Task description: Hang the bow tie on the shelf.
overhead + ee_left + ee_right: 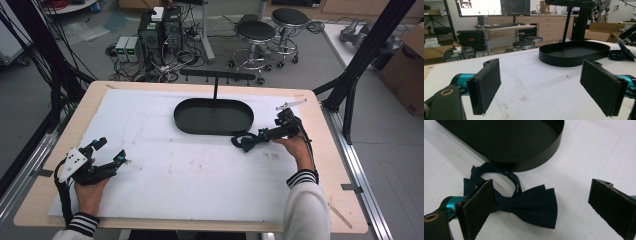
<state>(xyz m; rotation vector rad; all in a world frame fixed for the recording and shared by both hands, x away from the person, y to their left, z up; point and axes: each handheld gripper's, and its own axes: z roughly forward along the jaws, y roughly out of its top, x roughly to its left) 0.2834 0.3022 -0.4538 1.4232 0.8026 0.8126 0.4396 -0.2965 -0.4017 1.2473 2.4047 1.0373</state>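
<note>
- Bow tie (524, 206) lies flat on the desk (200, 170), just in front of the black tray (214, 116), its strap loop touching the tray wall.
- Its long axis runs roughly across the gap of the right tool (544, 207), between the two pads.
- Right tool's jaws stand wide apart, bracketing the tie and holding nothing.
- Left tool (111, 156) rests well apart at the desk's left, jaws also apart and empty.
- The right hand is far nearer.

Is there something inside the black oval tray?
The black oval tray looks empty: its dark floor shows bare in the high view. The navy bow tie lies outside, beside its wall, between the open right tongs. The near wall hides a floor strip.
</note>
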